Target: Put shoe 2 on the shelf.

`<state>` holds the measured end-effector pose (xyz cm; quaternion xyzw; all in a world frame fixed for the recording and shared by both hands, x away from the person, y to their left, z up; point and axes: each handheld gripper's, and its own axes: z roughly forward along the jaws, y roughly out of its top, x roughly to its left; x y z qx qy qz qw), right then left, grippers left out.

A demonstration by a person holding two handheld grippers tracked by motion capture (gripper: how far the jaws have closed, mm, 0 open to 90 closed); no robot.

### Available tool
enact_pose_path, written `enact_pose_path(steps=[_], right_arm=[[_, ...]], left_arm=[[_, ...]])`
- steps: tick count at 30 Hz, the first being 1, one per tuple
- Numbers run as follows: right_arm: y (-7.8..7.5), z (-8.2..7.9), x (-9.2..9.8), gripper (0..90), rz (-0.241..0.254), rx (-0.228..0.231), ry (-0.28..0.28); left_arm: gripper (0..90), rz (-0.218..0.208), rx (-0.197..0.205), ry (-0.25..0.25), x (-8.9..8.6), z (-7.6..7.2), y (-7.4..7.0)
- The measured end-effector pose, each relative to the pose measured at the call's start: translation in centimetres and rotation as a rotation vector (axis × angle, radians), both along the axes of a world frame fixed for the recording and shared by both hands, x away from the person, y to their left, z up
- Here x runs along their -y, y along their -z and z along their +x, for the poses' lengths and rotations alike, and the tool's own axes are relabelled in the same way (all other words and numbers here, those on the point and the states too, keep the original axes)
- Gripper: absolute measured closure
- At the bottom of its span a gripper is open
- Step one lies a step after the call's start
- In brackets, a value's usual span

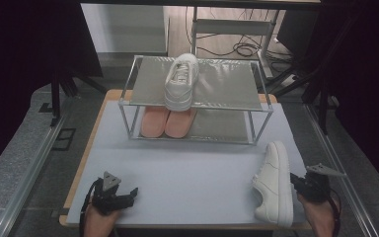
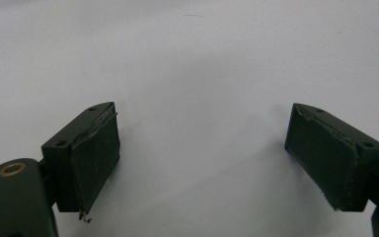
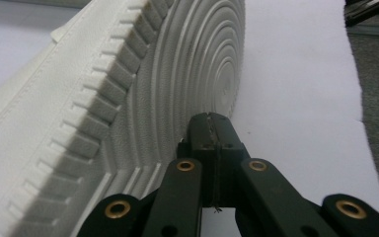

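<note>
Both hands sat at the near edge of the table [image 1: 143,168], wrists low. Left gripper [image 1: 131,193] just rested on the bare white top with its jaws wide apart, nothing between them. Right gripper [image 1: 295,181] had its jaws pressed together, empty, tips right up against the sole of the white sneaker [image 1: 275,182]. That shoe lay tipped on its side near the table's right edge, ringed tread facing the gripper. Its twin [image 1: 181,81] stood on the rack [image 1: 227,84], above pink slippers [image 1: 168,121].
</note>
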<state>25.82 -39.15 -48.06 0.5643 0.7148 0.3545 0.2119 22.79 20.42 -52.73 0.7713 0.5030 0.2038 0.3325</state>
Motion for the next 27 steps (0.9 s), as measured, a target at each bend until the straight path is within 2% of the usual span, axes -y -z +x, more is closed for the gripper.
enact_pose_path(steps=[7,15,19,23,25,27], right_arm=[[0.0,0.8,-1.0,90.0,-0.006,-0.005,-0.025],[0.1,1.7,-2.1,90.0,0.013,-0.013,-0.075],[0.0,2.0,-2.3,90.0,-0.003,-0.019,-0.100],[0.0,1.9,-2.1,90.0,-0.049,-0.031,-0.090],[0.1,1.7,-1.6,90.0,-0.020,-0.032,-0.087],[-0.1,1.4,-1.3,90.0,-0.021,-0.028,-0.081]], left_arm=[[13.5,0.000,0.000,0.000,0.0,0.0,0.0],[13.5,0.000,0.000,0.000,0.0,0.0,0.0],[13.5,0.000,0.001,0.000,0.0,0.0,0.0],[13.5,0.000,0.001,0.000,0.0,0.0,0.0],[13.5,0.000,0.000,0.000,0.0,0.0,0.0],[13.5,0.000,0.000,0.000,0.0,0.0,0.0]])
